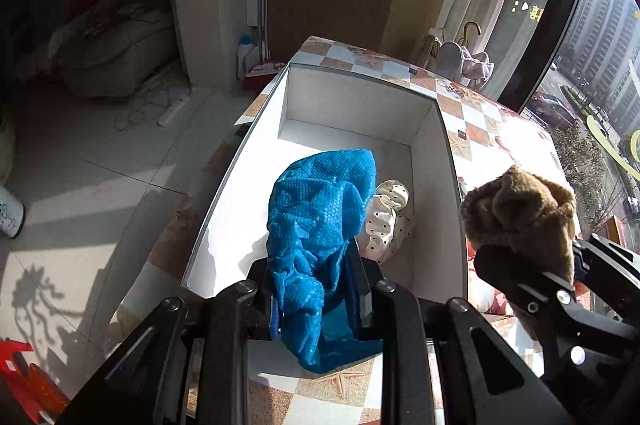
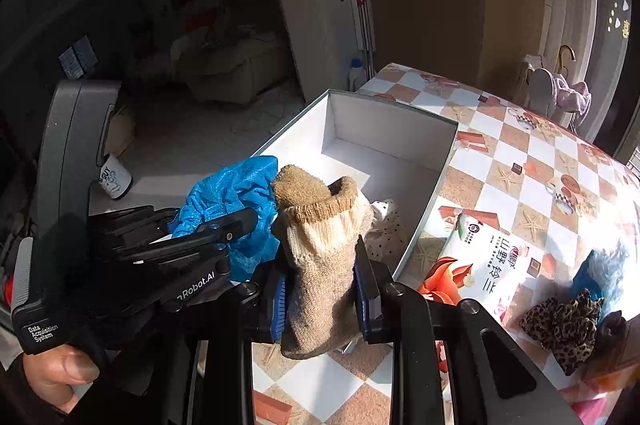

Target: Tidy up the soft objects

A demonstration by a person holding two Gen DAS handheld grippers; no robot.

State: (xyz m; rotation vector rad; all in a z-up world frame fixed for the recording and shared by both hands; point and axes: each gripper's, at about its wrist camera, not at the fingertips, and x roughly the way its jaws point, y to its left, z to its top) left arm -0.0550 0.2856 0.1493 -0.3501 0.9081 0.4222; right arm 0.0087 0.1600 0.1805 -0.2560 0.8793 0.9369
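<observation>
Checkered counter (image 2: 520,161): left tongs (image 1: 316,289) clamp the blue cloth (image 1: 320,209) above the white box (image 1: 436,193); right tongs (image 2: 320,285) pinch the tan sock (image 2: 324,257) just beside its rim.

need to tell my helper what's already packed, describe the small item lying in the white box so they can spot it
On the checkered tablecloth sits an open white box. Low against its right-hand wall, behind the blue shoe cover held over the box, lies a small cream cloth with black polka dots. It is the only spotted, pale item there.
</observation>
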